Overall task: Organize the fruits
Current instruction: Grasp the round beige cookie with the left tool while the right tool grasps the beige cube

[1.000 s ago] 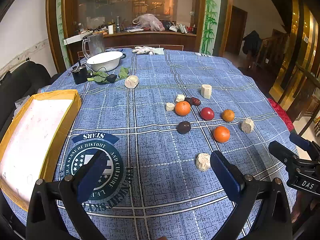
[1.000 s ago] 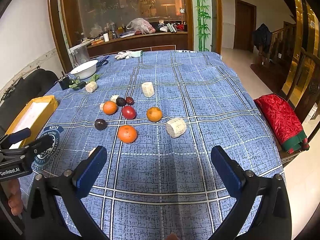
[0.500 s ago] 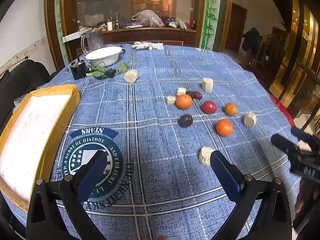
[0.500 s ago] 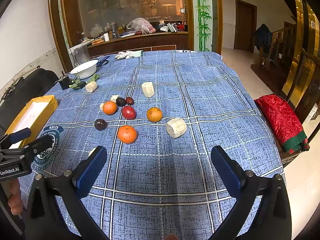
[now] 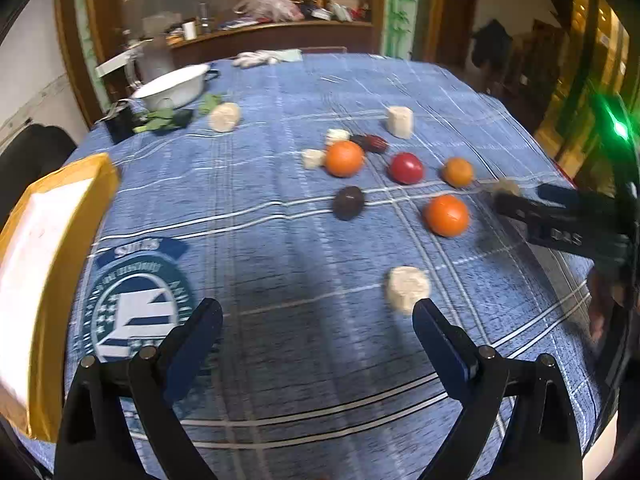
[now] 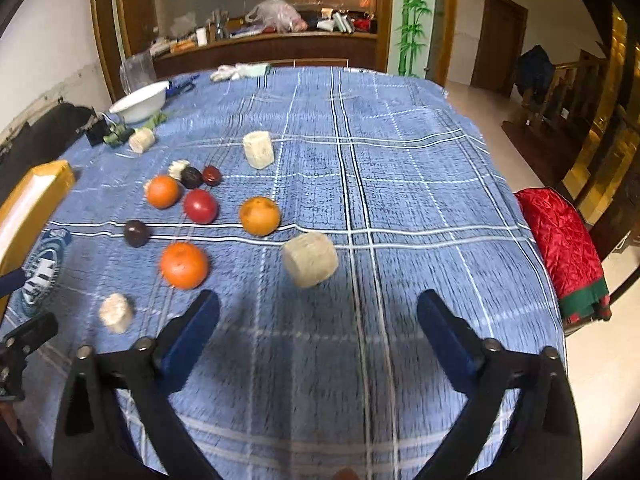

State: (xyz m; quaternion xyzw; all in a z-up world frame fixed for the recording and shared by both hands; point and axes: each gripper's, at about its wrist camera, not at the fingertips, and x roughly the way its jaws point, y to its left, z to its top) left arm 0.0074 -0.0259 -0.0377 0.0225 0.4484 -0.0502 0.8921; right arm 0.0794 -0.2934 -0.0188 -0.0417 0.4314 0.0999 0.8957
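Both claws hang unclenched and empty, jaws just narrowing a little: I'd bring the right claw (image 6: 318, 320) squarely down over the nearest orange (image 6: 184, 265), while the left claw (image 5: 316, 328) waits by the yellow box (image 5: 48, 280).

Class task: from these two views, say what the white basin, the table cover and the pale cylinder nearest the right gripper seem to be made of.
White basin: smooth and glossy, perhaps enamel or plastic.
Table cover: woven cloth, matte, with printed checks and slight wrinkles.
Pale cylinder: rough, matte, fibrous-looking; possibly cut sugarcane or foam, unclear.
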